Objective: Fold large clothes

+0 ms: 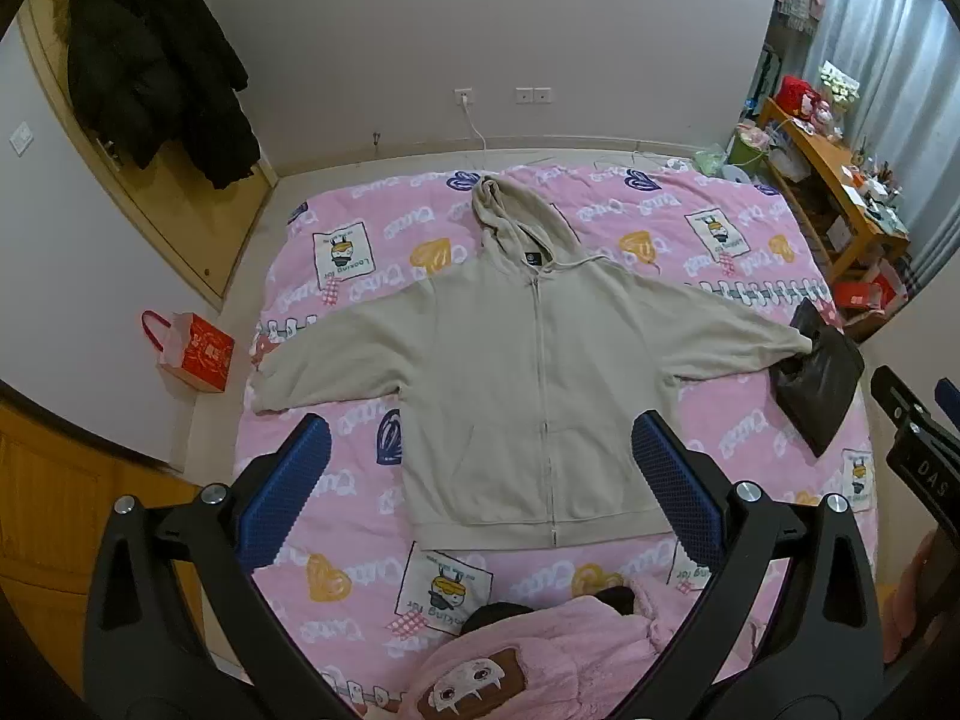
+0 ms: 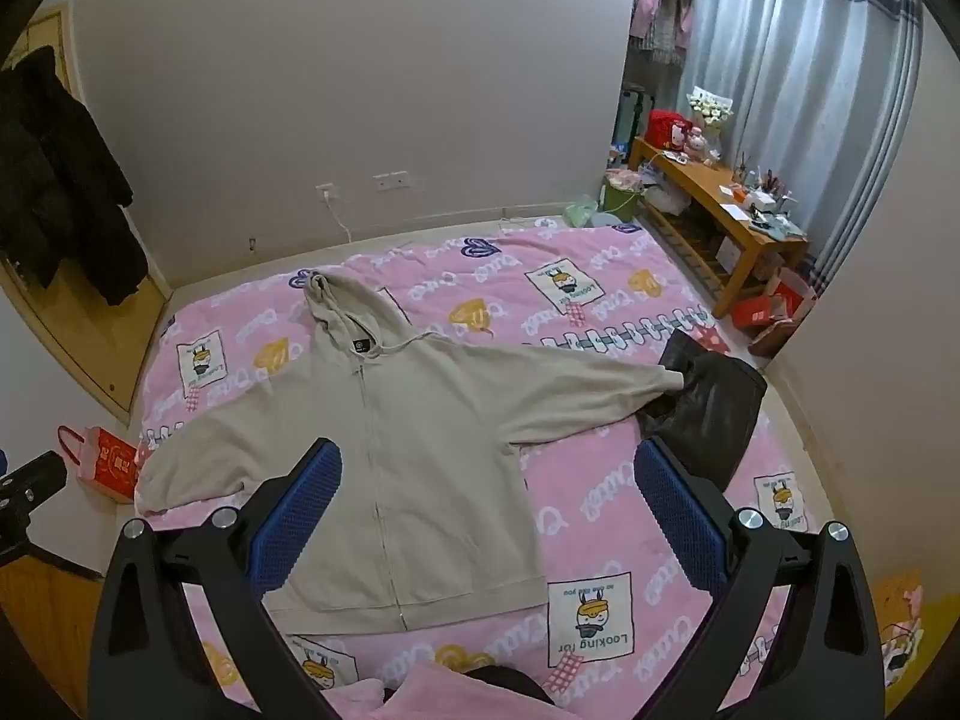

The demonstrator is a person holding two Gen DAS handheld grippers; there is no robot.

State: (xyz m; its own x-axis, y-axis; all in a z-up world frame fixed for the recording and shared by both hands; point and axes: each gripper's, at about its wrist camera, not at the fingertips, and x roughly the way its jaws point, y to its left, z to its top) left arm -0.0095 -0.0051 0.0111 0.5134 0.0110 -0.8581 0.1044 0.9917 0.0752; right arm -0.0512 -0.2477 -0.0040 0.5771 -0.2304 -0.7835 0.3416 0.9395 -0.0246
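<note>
Both grippers hang high with jaws spread wide and empty, the left gripper (image 1: 480, 480) and right gripper (image 2: 486, 498) above the beige hoodie (image 1: 528, 372), which lies flat, zipped, sleeves out, on the pink bedspread (image 1: 690, 432); a black coat (image 1: 150, 60) hangs by the wall.

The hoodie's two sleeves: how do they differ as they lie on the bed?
The left sleeve lies on bare pink quilt, its cuff near the bed edge by the red gift bag. The right sleeve ends with its cuff on a dark folded garment. Both are spread flat, straight out from the beige hoodie.
</note>
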